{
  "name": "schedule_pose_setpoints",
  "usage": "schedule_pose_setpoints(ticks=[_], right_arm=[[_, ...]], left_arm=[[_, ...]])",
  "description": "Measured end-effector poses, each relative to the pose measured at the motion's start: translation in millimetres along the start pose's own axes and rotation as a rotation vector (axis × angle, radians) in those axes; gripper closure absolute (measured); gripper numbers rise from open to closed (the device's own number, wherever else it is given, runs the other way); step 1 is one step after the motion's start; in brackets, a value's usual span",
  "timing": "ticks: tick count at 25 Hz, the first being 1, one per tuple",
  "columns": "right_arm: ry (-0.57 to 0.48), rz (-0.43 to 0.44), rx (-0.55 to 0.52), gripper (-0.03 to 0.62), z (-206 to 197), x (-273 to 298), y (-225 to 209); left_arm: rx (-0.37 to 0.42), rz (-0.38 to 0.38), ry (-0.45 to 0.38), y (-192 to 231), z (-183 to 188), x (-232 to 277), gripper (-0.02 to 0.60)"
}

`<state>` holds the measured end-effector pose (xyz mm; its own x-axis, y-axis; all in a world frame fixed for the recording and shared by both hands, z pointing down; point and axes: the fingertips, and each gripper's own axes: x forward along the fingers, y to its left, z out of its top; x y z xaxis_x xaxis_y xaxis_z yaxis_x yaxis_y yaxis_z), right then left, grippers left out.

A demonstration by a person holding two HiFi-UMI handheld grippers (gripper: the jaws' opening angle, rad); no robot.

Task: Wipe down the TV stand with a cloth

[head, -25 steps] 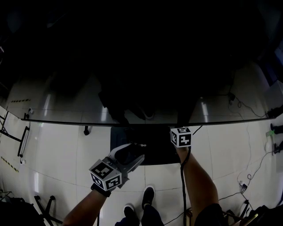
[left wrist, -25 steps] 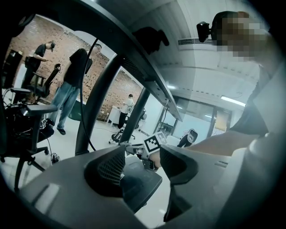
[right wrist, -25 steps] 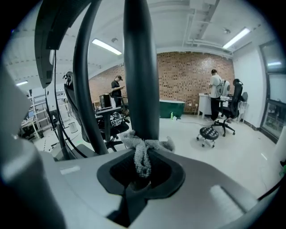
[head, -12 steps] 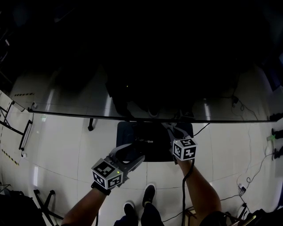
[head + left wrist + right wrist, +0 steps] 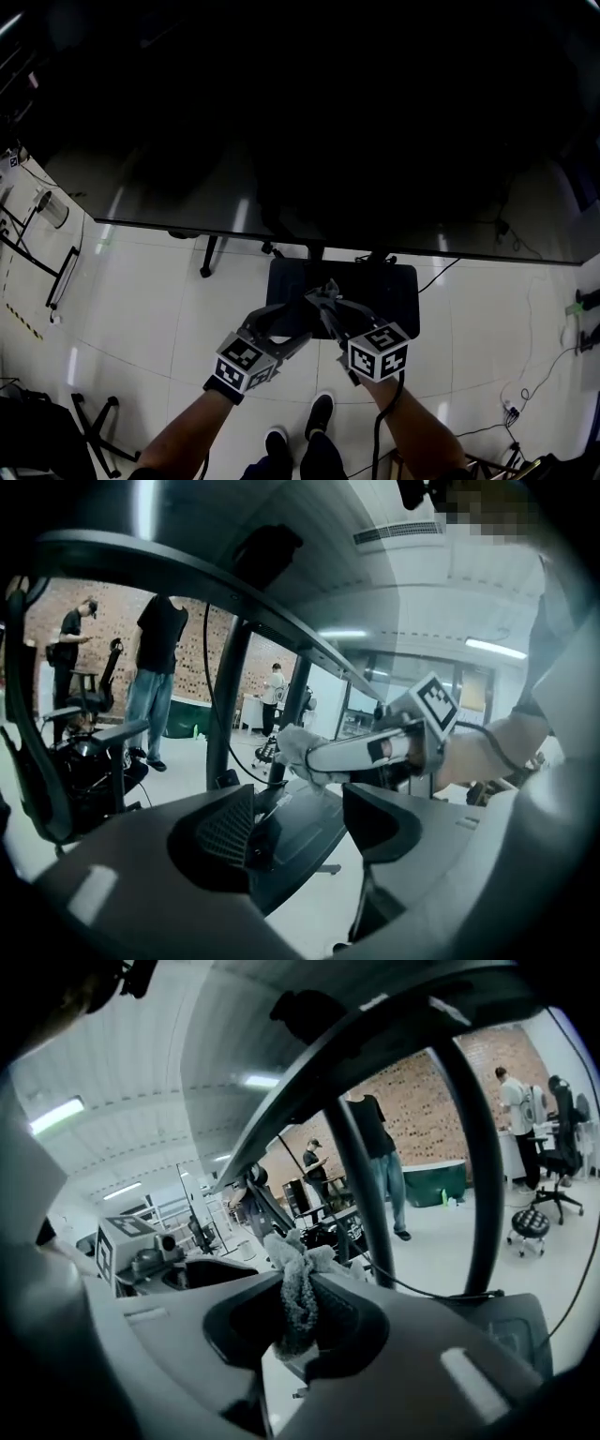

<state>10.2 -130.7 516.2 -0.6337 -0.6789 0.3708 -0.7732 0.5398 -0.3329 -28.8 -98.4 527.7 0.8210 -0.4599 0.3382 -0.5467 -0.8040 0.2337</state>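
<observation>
**Right gripper pinching cloth over stand base; left gripper empty**

In the head view, the right gripper [image 5: 321,295] sits at lower centre. Its jaws are pressed together on a grey cloth [image 5: 298,1283], which bunches up above the pads in the right gripper view. The tip carrying the cloth lies over the left part of the dark TV stand [image 5: 398,298] base plate on the white floor [image 5: 141,309]. Whether the cloth touches the plate cannot be told. The left gripper [image 5: 302,321], just left of the right one, has its jaws opening, spread wide and pinching nothing. The stand base shows through the gap between them. The dark screen [image 5: 328,141] fills the upper frame.
</observation>
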Motion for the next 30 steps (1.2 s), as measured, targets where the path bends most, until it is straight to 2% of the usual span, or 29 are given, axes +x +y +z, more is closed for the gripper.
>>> schedule_pose_setpoints(ticks=[4, 10, 14, 18, 20, 22, 26, 30], right_arm=[[0.022, 0.087, 0.026, 0.542, 0.0, 10.5, 42.2], [0.131, 0.166, 0.044, 0.540, -10.0, 24.9, 72.8], [0.172, 0.193, 0.071, 0.534, -12.4, 29.2, 68.8], [0.170, 0.233, 0.143, 0.523, -16.0, 34.3, 63.1], [0.159, 0.232, 0.158, 0.503, -18.2, 38.2, 57.3], [0.164, 0.211, 0.162, 0.461, -25.9, 43.4, 47.7], [0.143, 0.139, 0.114, 0.453, -31.7, 49.0, 25.5], [0.090, 0.086, 0.077, 0.456, -29.2, 45.5, 15.0]], left_arm=[[0.110, 0.041, 0.044, 7.5, -7.1, -6.7, 0.241], [0.276, 0.028, 0.048, 7.8, -3.8, -7.2, 0.235], [0.353, -0.011, 0.063, 3.1, -6.7, -4.8, 0.360], [0.316, -0.056, 0.056, 6.3, -14.3, 2.1, 0.418], [0.309, -0.053, 0.064, 14.5, -20.4, 6.3, 0.468], [0.284, -0.021, 0.070, 30.2, -25.0, 10.9, 0.517], [0.185, 0.088, 0.083, 71.9, -34.2, 22.0, 0.525], [0.131, 0.162, 0.148, 111.0, -56.1, 41.3, 0.523]])
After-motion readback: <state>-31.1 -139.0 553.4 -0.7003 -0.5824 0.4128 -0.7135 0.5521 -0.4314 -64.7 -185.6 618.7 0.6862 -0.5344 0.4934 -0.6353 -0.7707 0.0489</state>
